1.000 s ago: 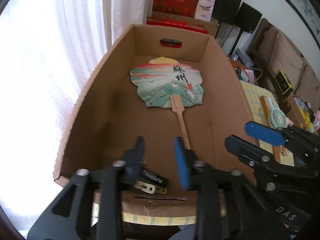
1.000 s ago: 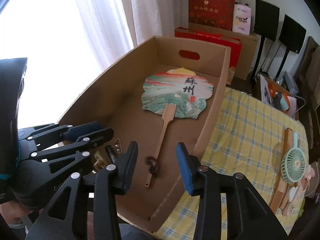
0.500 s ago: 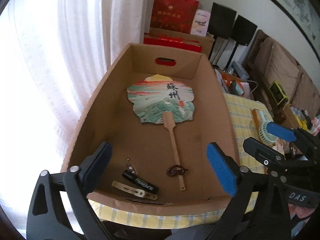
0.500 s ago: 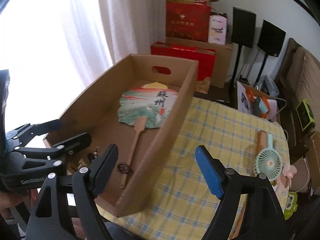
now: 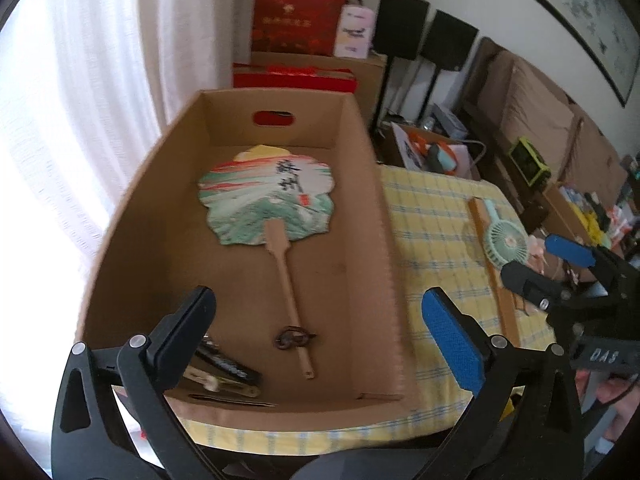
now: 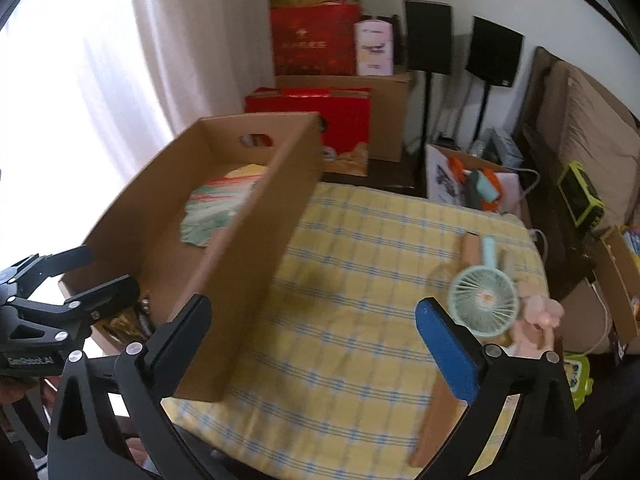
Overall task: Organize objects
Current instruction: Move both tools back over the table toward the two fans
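Note:
An open cardboard box (image 5: 360, 152) (image 6: 248, 248) stands on the left of a yellow checked tablecloth (image 6: 360, 240). In it lies a painted hand fan (image 5: 264, 196) (image 6: 216, 208) with a wooden handle and a brown knot (image 5: 294, 338), and a black tube (image 5: 228, 364) at the near end. A mint handheld fan (image 5: 506, 242) (image 6: 482, 300) rests on a wooden strip (image 6: 440, 412) at the right. My left gripper (image 5: 316, 304) (image 6: 100, 272) hovers over the box's near end, its jaws opening with nothing between them. My right gripper (image 6: 314, 312) (image 5: 540, 264) hangs over the cloth, its jaws also opening with nothing between them.
Red gift boxes (image 6: 312, 40) and a brown carton (image 6: 384, 112) stand behind the table beside a white curtain (image 5: 80, 100). Two black speakers (image 6: 494, 52) stand on poles. A sofa (image 6: 592, 120), a green device (image 6: 580, 196) and an open bag (image 6: 460, 176) crowd the right.
Both grippers have opened from narrow to wide. Both drew back from the box's floor; the right one swung right, out over the tablecloth toward the mint fan.

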Tool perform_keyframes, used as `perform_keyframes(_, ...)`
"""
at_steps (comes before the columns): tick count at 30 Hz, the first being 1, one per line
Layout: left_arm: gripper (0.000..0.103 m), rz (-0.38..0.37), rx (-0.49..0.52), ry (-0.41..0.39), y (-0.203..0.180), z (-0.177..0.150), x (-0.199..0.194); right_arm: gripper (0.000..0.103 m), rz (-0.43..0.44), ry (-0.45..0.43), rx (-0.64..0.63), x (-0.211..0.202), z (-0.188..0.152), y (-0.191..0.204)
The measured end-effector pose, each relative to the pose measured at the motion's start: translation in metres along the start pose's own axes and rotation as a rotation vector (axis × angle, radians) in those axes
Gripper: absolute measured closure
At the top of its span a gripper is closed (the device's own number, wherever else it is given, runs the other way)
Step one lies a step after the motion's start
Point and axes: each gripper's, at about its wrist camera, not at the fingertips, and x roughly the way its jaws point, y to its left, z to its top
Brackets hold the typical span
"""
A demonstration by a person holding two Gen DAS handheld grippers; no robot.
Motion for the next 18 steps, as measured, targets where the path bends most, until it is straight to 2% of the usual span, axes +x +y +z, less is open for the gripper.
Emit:
perform_keyframes(5, 0.000, -0.022, 0.029, -0.010, -0.030, 0.001, 0.002, 0.000, -0.045, -0.012, 0.063, -0.015, -0.007, -0.048)
perform_keyframes(13, 0.000, -0.128, 0.067, 0.004, -0.085, 0.003, 0.014, 0.000, -0.109, -0.014, 0.181, -0.032, -0.025, -0.124)
perform_keyframes(18, 0.000, -0.171, 0.102, 0.018, -0.120, 0.005, 0.030, 0.000, -0.143, -0.001, 0.232, -0.034, -0.040, -0.158)
